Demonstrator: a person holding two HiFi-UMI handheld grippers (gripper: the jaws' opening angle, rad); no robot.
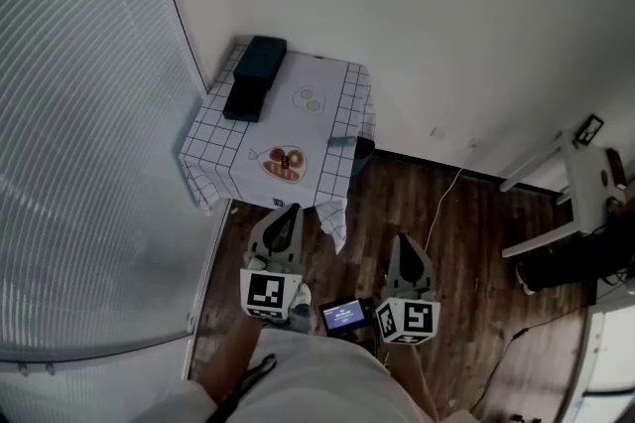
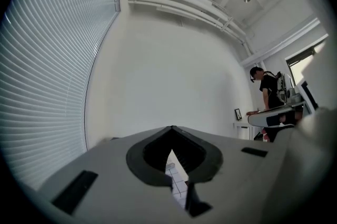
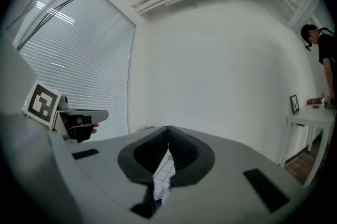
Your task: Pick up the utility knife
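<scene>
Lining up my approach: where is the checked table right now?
Head view: the checked table stands in the room's corner, blinds to its left, white wall behind, just ahead of the left gripper.

Your head camera looks steeply down from well above onto the corner bench ahead. Cameras on your left gripper and right gripper look level along their jaws at the white wall; all three views share the bench.
</scene>
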